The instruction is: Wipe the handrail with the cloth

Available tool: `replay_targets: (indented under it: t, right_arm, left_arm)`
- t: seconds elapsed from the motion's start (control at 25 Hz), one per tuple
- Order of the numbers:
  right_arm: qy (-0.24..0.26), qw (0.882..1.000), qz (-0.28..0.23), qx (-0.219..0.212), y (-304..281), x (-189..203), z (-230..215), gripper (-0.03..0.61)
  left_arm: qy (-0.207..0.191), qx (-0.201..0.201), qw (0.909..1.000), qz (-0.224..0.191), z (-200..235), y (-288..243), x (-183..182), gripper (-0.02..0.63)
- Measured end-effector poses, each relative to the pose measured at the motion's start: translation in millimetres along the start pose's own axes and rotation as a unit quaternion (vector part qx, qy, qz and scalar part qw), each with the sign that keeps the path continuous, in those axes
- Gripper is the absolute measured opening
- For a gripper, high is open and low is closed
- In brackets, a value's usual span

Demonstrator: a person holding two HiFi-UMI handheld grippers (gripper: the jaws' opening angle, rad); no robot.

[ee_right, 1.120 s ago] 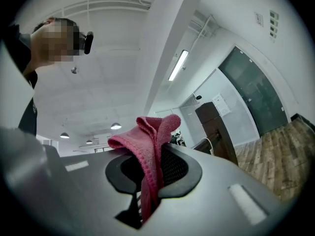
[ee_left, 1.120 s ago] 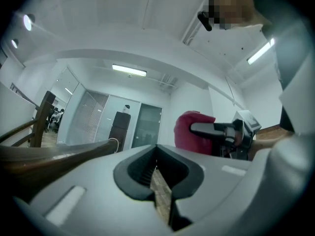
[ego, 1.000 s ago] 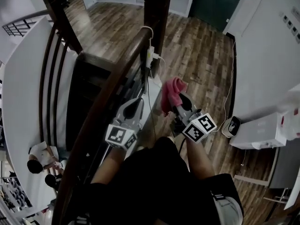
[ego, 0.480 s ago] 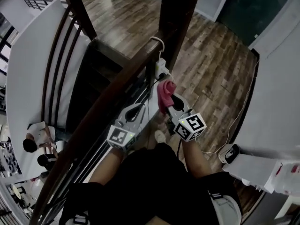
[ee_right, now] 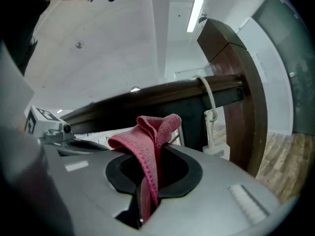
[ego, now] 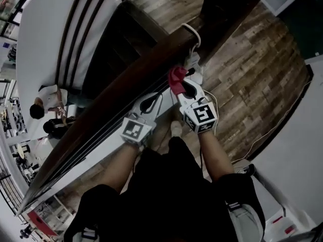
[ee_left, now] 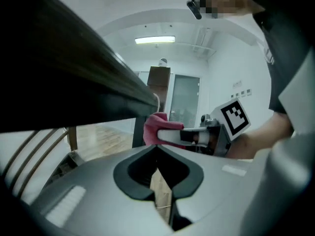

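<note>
The dark wooden handrail [ego: 113,105] runs diagonally from lower left up to a dark post [ego: 222,9]. My right gripper [ego: 182,86] is shut on a pink cloth [ego: 176,77], whose bunched top sits at the rail's near edge close to the post. In the right gripper view the cloth [ee_right: 153,132] stands up from the shut jaws [ee_right: 150,154], just under the handrail [ee_right: 147,98]. My left gripper [ego: 146,103] is shut on nothing, beside and below the rail, left of the right one. The left gripper view shows the rail [ee_left: 74,82] overhead and the cloth [ee_left: 156,126].
A white cable [ego: 192,32] loops round the rail at the post, with a white power strip [ego: 195,70] hanging below. Dark balusters [ego: 81,29] and a white wall lie beyond the rail. People [ego: 43,112] stand on the floor below. Wood flooring [ego: 252,69] lies to the right.
The right gripper has carried the cloth up and toward the handrail near the post. The head view has swung, so the rail now crosses the picture more flatly. The left gripper stays shut beside it.
</note>
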State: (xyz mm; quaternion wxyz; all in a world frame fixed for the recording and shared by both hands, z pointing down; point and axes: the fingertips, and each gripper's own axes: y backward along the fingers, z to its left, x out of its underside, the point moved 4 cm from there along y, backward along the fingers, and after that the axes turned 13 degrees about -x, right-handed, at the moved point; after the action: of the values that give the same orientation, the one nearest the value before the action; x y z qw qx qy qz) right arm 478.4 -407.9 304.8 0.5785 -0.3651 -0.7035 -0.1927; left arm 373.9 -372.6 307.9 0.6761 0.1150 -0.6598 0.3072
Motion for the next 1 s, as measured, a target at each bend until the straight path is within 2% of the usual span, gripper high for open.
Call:
replay_targets:
  t: [0.2, 0.4, 0.56, 0.68, 0.8, 1.0]
  right_arm:
    - [0.066, 0.995, 0.077, 0.010, -42, 30, -17, 0.048]
    - [0.102, 0.987, 0.109, 0.063, -60, 37, -38, 0.047]
    - [0.161, 0.971, 0.148, 0.094, -72, 41, -40, 0.046]
    - [0.192, 0.958, 0.177, 0.118, -80, 45, -39, 0.046]
    - [0.182, 0.955, 0.190, 0.136, -84, 51, -41, 0.044]
    - [0.129, 0.966, 0.185, 0.125, -83, 55, -43, 0.044]
  left_arm:
    - [0.019, -0.040, 0.9985, 0.034, 8, -5, 23, -0.002]
    - [0.026, -0.065, 0.9966, 0.043, 13, -12, 33, -0.002]
    - [0.038, -0.082, 0.9943, 0.056, 22, -8, 49, -0.002]
    - [0.063, -0.100, 0.9907, 0.068, 26, -2, 59, -0.002]
    - [0.076, -0.118, 0.9873, 0.076, 29, 2, 64, -0.002]
    - [0.082, -0.131, 0.9854, 0.072, 33, 9, 63, -0.002]
